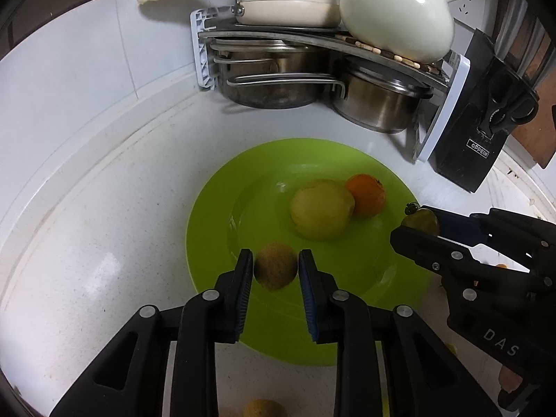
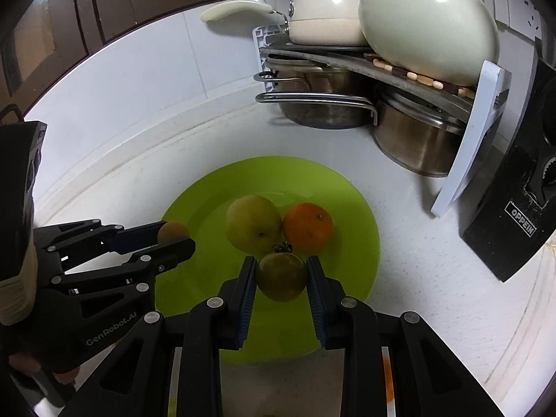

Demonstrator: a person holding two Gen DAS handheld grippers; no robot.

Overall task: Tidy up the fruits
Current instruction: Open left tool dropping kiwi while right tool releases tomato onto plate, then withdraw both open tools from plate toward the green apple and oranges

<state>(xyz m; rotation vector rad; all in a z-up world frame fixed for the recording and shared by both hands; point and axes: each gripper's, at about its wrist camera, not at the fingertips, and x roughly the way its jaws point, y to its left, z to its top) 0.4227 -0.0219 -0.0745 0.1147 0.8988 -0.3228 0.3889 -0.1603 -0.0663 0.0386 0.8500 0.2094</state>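
A lime-green plate (image 1: 208,243) (image 2: 368,243) lies on the white counter. A yellow-green pear-like fruit (image 1: 321,210) (image 2: 253,224) and an orange (image 1: 366,194) (image 2: 307,226) rest in it, touching. My left gripper (image 1: 276,253) is shut on a brown kiwi (image 1: 276,267), which hangs over the plate's near left part. From the right wrist view, the left gripper (image 2: 179,232) reaches in from the left. My right gripper (image 2: 281,260) is shut on a dark green tomato (image 2: 282,276) with a black calyx. It hovers above the plate's near right side, just in front of the two fruits.
A corner rack (image 1: 271,34) at the back holds steel pots, cream pans and a cream kettle (image 1: 396,10). A black knife block (image 1: 476,128) (image 2: 514,215) stands at the right. Another yellowish fruit (image 1: 264,410) lies on the counter near the bottom edge.
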